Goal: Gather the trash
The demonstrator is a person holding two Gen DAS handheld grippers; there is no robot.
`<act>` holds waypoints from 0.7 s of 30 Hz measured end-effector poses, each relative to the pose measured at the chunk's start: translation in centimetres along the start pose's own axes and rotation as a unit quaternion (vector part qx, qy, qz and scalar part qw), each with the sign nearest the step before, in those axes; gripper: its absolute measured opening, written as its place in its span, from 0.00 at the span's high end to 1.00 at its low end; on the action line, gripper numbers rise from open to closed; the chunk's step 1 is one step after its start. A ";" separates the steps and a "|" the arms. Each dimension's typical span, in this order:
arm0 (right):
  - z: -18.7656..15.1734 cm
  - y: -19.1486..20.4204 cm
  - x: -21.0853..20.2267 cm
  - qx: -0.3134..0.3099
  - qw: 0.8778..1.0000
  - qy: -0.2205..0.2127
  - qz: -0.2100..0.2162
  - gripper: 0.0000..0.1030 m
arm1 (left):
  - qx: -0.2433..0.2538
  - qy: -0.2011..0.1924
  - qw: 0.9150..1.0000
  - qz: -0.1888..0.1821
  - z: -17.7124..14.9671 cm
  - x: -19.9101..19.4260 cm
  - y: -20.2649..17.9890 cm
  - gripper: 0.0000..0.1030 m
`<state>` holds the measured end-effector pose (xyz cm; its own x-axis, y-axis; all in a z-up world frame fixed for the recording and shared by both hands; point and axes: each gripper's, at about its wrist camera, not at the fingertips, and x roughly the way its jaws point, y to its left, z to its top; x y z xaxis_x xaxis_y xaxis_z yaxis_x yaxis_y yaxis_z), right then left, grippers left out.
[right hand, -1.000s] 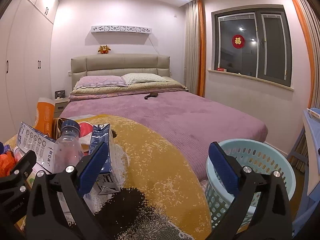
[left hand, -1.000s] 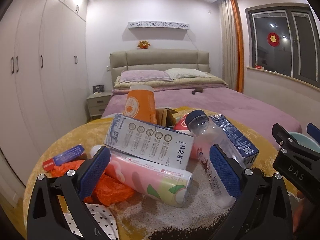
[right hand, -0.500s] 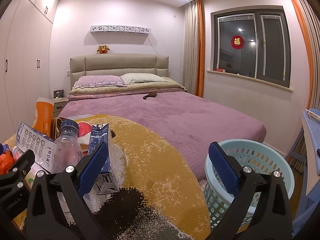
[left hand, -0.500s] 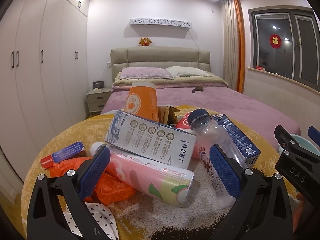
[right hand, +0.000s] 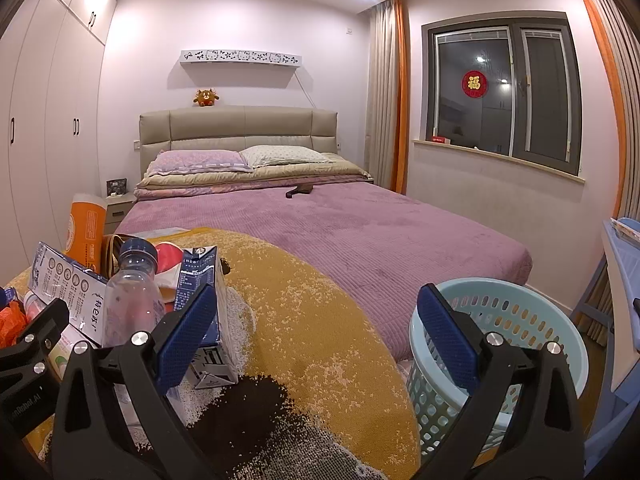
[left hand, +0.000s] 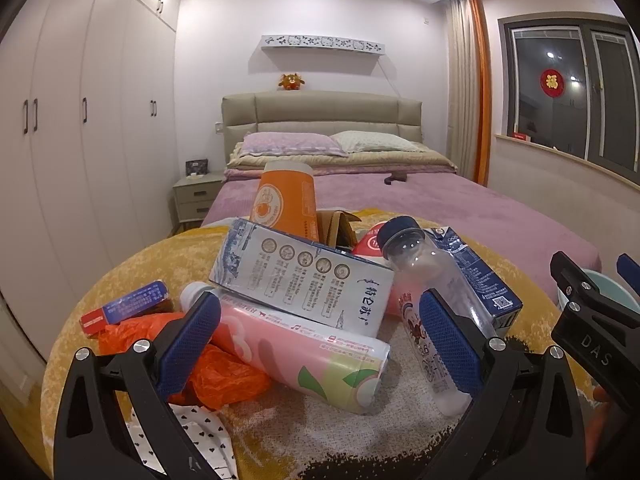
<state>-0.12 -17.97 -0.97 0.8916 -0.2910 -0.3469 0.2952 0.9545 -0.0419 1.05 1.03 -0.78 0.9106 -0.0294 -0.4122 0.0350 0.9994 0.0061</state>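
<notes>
Your left gripper (left hand: 320,344) has its jaws wide apart and empty, hovering over a heap of trash on the yellow-covered tabletop (left hand: 168,264). Between the blue pads lies a pink can (left hand: 320,352) on its side, its far end tucked under a white carton (left hand: 304,280) that rests across it. At 3 o'clock of the can, a clear bottle (left hand: 428,292) with a blue cap leans toward you; its base is hidden behind the right pad. Behind it a dark blue carton (left hand: 480,280) lies partly covered, and a red-and-white item at 12 o'clock of the bottle is too buried to name. An orange cup (left hand: 286,200) stands upside down at the back. At 9 o'clock, an orange plastic bag (left hand: 224,372) is crumpled, half behind the left pad, with a small red-and-blue box (left hand: 124,308) beyond it. Your right gripper (right hand: 320,340) also has its jaws spread apart, holding nothing; at its 3 o'clock a pale blue basket (right hand: 520,320) stands beside the bed (right hand: 360,232), its near rim cut off by the pad.
</notes>
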 end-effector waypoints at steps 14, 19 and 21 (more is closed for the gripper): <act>-0.1 0.7 -0.2 -0.019 1.000 -0.005 -0.006 0.07 | -0.049 0.006 0.999 0.003 0.4 -1.6 3.0 0.06; 0.2 0.4 0.2 -0.024 0.999 0.012 0.028 0.16 | -0.087 0.033 0.996 0.016 1.1 -4.5 8.9 0.06; 0.4 0.5 0.6 -0.028 0.998 0.029 0.046 0.20 | -0.104 0.065 0.992 0.013 1.3 -4.9 11.9 0.07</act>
<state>0.68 -17.71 -0.77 0.8920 -0.1995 -0.4056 0.1921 0.9796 -0.0592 -2.46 13.01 2.52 0.8489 -0.0136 -0.5284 -0.0866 0.9826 -0.1644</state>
